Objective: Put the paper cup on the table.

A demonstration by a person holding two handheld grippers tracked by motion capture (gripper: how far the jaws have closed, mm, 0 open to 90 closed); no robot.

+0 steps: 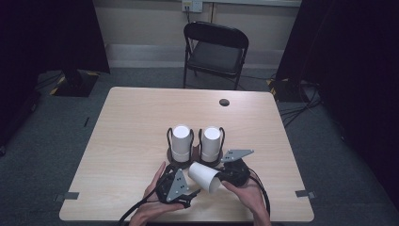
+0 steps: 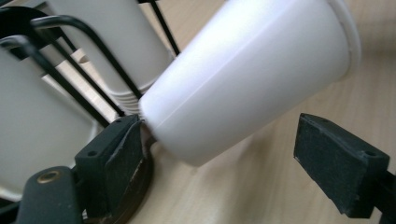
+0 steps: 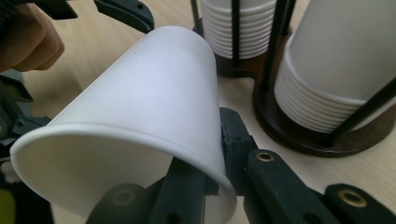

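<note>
R gripper [image 1: 220,178] is clamping the paper cup [image 1: 205,176] by its rim, cup lying tilted above worktop [image 1: 131,122], base pointing toward L gripper [image 2: 224,154], whose jaws are standing apart around that base.

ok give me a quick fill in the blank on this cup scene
1. The right tongs pinch the loose white paper cup at its ___.
2. The left tongs stand ___ around its closed end.
3. White cup stacks fill ___ black wire holders.

Missing words: rim; open; two
</note>
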